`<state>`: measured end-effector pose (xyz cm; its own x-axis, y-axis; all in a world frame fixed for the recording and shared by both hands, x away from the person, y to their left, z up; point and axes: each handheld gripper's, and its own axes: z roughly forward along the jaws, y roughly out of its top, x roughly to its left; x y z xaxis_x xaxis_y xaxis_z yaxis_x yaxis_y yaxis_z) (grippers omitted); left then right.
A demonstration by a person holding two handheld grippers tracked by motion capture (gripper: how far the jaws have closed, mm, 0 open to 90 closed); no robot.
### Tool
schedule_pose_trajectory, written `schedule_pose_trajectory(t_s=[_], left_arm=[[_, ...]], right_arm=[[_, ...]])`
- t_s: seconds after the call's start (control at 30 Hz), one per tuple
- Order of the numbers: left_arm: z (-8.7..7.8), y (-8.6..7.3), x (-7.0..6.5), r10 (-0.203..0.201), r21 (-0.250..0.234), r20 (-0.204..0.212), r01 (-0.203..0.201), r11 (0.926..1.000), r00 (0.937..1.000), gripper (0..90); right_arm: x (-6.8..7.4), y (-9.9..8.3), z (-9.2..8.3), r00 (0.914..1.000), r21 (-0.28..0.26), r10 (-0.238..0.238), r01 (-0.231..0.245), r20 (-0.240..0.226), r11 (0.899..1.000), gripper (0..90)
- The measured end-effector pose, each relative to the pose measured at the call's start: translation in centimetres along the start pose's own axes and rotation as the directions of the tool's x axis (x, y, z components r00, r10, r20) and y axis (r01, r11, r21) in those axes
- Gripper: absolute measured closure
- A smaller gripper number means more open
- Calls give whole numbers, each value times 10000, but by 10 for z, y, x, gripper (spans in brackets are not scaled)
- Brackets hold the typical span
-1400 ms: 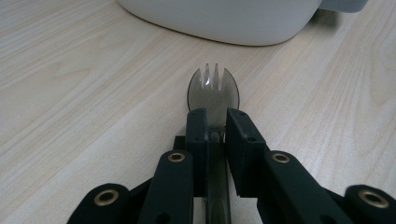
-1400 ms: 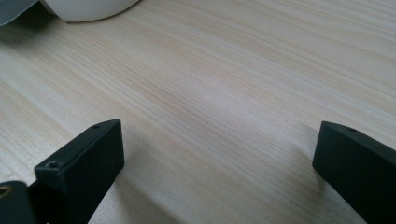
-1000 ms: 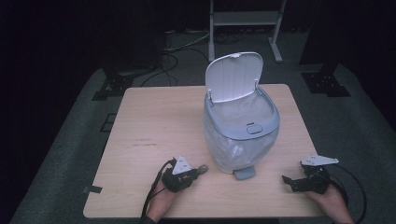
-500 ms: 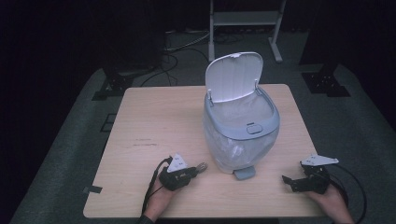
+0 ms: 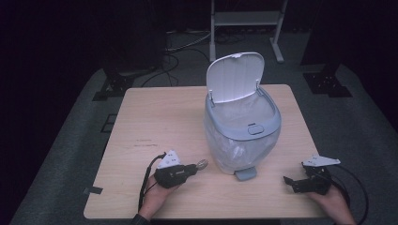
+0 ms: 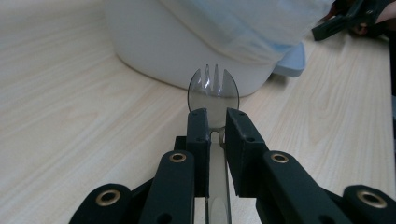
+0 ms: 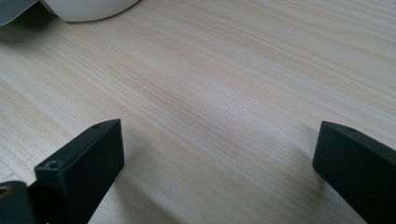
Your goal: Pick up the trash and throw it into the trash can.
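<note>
A clear grey plastic spork point(image 6: 214, 91) is clamped by its handle in my left gripper point(image 6: 217, 122), which is shut on it; its tined bowl point(image 5: 202, 163) points at the base of the bin. The white and blue-grey pedal bin point(image 5: 241, 136) stands at the table's middle right with its lid point(image 5: 233, 76) up and a plastic liner inside. Its pedal point(image 5: 245, 174) juts toward the front edge. My right gripper point(image 5: 288, 182) rests near the front right corner, open wide over bare wood, with nothing between its fingers point(image 7: 88, 158).
The light wooden table point(image 5: 159, 117) is bare to the left of and behind the bin. Around it lie dark floor, cables and a white metal stand point(image 5: 246, 18) at the back. The right gripper point(image 6: 345, 21) also appears at the upper right of the left gripper view.
My left gripper has lifted a little and edged toward the bin with the spork. The right gripper has stayed where it was.
</note>
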<state>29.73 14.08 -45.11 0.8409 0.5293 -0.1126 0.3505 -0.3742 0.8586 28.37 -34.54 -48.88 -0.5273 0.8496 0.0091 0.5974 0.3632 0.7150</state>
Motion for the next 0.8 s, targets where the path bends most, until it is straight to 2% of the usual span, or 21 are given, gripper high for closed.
schedule_pose_trajectory(t_s=[0.13,0.23,0.8], left_arm=[[-7,5,2,80,-150,123,-78,9999,9999,796],[-12,6,5,-13,-322,360,24,9995,9994,796],[-24,25,8,283,-767,747,-226,9968,9968,797]], right_arm=[[0,0,0,10000,4,1,-1,3,10000,9],[0,0,0,10000,5,-17,17,2,10000,9],[0,0,0,10000,11,-22,22,2,10000,9]])
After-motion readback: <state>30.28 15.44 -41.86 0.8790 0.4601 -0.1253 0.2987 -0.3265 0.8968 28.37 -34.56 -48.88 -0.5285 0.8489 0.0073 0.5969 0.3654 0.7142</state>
